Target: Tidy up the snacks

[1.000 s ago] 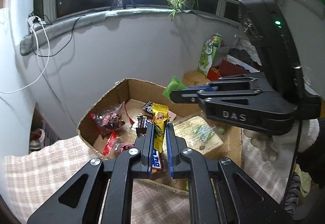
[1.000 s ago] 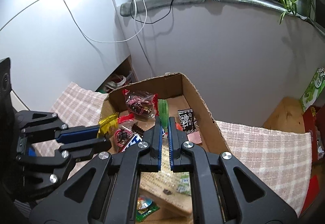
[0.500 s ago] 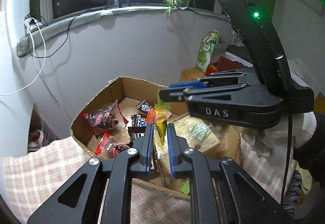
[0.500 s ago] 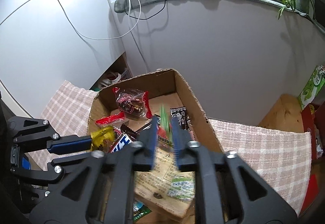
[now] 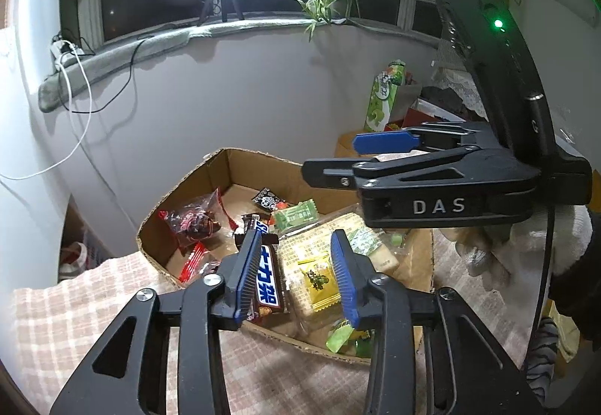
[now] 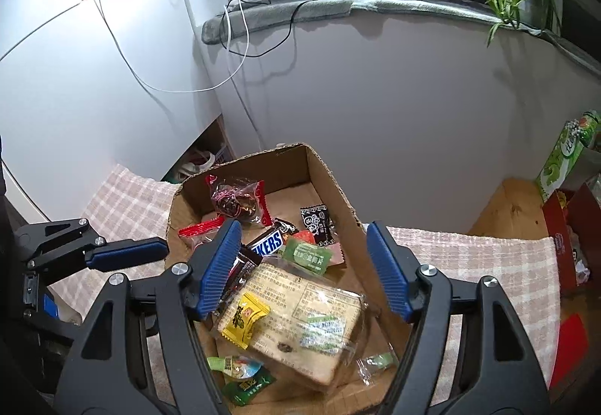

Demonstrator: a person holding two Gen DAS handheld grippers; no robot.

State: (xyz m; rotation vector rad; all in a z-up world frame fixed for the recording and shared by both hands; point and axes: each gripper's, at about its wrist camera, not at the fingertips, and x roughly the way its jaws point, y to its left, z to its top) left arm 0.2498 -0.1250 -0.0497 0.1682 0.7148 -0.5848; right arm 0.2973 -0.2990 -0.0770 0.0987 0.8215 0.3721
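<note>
An open cardboard box (image 5: 240, 167) (image 6: 334, 185) of snacks rests on a checked cloth. Inside lie a yellow packet (image 5: 315, 279) (image 6: 244, 319) on a large biscuit pack (image 6: 308, 317), a Snickers bar (image 5: 267, 287) (image 6: 267, 243), a green packet (image 5: 296, 214) (image 6: 308, 254), a red-edged clear bag (image 5: 193, 223) (image 6: 236, 202) and a black packet (image 6: 316, 223). My left gripper (image 5: 296, 242) hovers open over the box's near side with nothing in it. My right gripper (image 6: 302, 232) is open and empty above the box; in the left wrist view it (image 5: 330, 159) reaches in from the right.
A checked cloth (image 5: 75, 317) (image 6: 488, 264) covers the surface around the box. A grey wall with a window sill, cables and a potted plant (image 6: 522, 1) stands behind. A green carton (image 5: 383, 95) and a red box (image 6: 563, 227) sit at the right.
Both grippers opened. The yellow packet dropped from the left gripper onto the biscuit pack, and the green packet fell from the right gripper into the box.
</note>
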